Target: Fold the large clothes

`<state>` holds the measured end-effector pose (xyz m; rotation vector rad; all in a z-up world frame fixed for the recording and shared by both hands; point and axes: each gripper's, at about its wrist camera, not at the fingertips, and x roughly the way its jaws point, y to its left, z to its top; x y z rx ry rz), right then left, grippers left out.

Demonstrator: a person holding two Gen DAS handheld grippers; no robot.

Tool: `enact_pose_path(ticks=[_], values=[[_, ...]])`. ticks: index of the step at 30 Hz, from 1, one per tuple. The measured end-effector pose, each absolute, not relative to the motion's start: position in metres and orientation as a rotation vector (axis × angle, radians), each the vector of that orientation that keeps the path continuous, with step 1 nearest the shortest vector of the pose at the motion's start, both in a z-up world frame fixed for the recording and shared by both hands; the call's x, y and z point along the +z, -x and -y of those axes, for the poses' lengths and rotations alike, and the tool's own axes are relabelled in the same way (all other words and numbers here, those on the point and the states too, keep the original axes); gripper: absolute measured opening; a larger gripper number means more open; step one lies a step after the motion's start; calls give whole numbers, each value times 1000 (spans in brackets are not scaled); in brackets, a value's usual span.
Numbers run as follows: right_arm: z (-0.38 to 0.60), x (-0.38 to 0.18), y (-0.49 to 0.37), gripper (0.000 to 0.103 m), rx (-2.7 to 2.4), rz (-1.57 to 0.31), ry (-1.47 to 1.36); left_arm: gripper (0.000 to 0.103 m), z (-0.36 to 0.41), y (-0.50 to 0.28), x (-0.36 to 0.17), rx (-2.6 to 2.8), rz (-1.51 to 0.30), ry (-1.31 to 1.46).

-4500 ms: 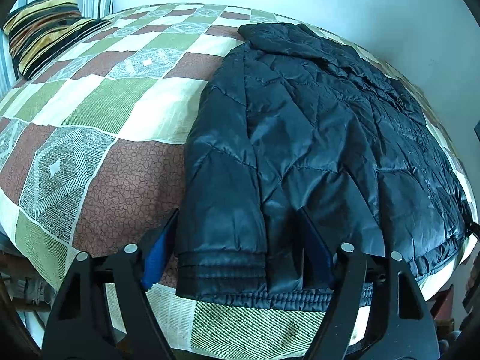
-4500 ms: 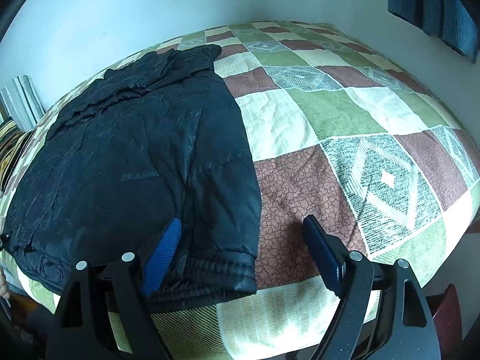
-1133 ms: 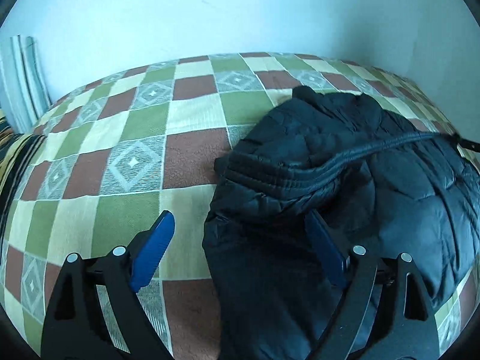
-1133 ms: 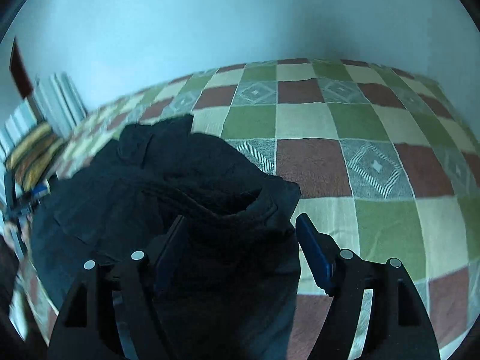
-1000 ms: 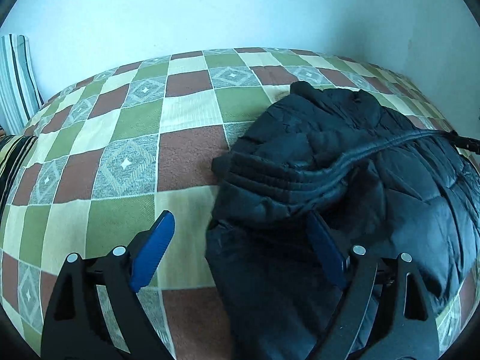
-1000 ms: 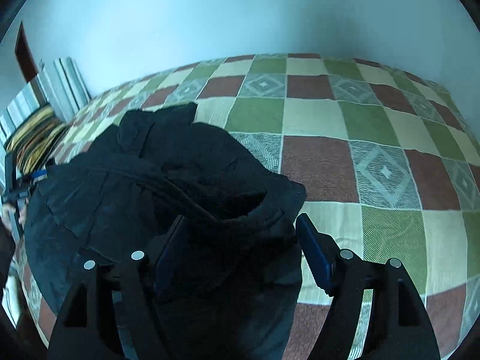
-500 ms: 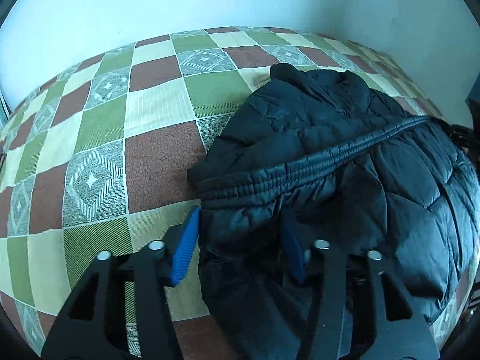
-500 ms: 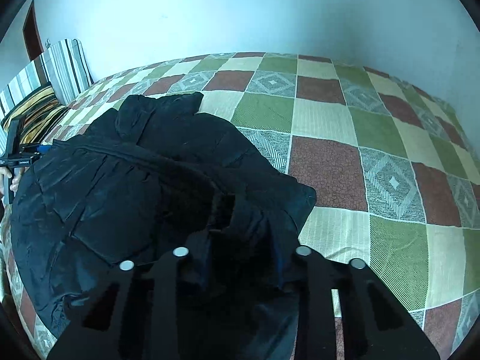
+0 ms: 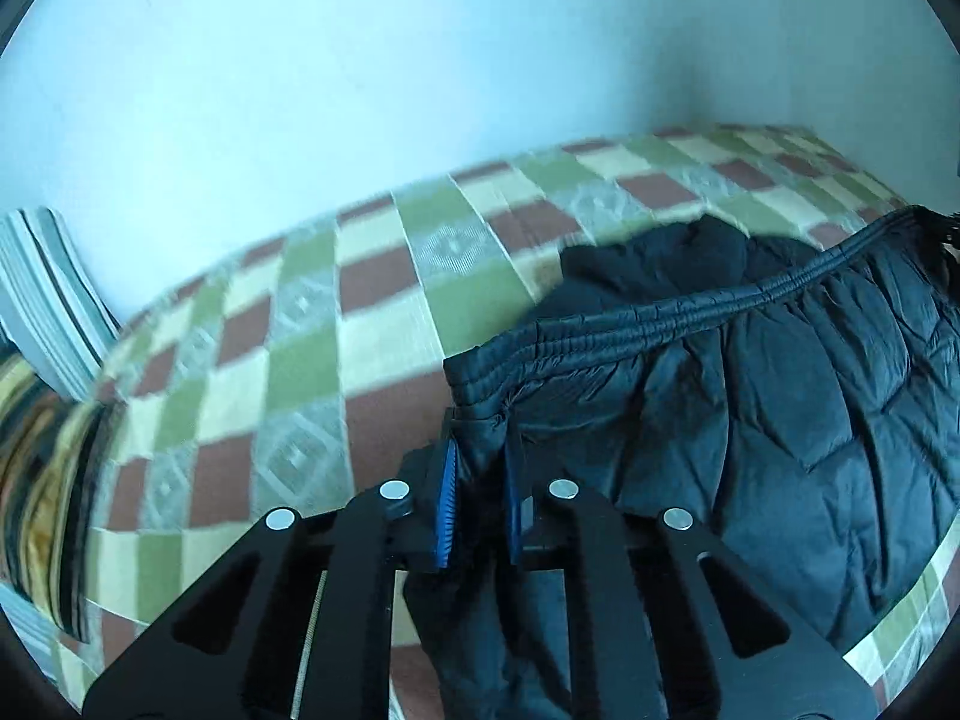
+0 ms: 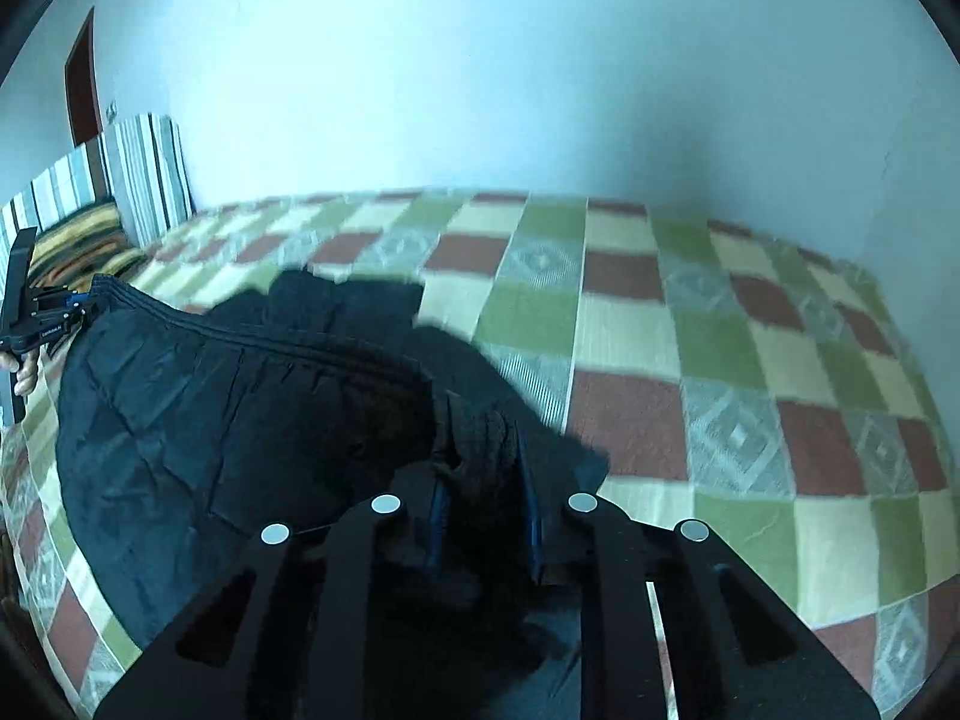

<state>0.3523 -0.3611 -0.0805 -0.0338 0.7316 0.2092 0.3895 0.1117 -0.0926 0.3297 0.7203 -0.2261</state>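
Note:
A black quilted puffer jacket [image 9: 780, 420] lies folded over on the checked bed; it also shows in the right wrist view [image 10: 252, 408]. My left gripper [image 9: 478, 462] is shut on the left corner of its ribbed hem and holds it raised. My right gripper [image 10: 483, 480] is shut on the hem's other corner. The hem band [image 9: 690, 312] stretches taut between the two grippers. The left gripper [image 10: 60, 306] shows at the far left of the right wrist view.
The bed [image 10: 750, 360] has a green, brown and cream checked cover. A white wall [image 9: 420, 90] stands close behind it. Striped cushions [image 10: 108, 204] lie at the left end, also in the left wrist view [image 9: 42, 300].
Both grippers closed on the hem corners and lifted them. The hem band pulled taut and rose off the bed. Both views tilted upward toward the wall.

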Motion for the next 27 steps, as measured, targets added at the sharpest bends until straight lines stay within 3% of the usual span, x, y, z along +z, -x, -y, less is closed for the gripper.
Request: enact_pose_path(ticks=[8, 15, 21, 27], values=[[360, -70, -428, 20, 127, -712, 7, 14, -100, -461, -81, -122, -710, -308], [355, -127, -496, 20, 49, -836, -11, 14, -89, -530, -146, -18, -835, -296], [353, -182, -519, 20, 24, -939, 10, 17, -89, -545, -194, 10, -895, -306], [359, -211, -528, 27, 10, -980, -41, 20, -87, -550, -220, 20, -910, -314]])
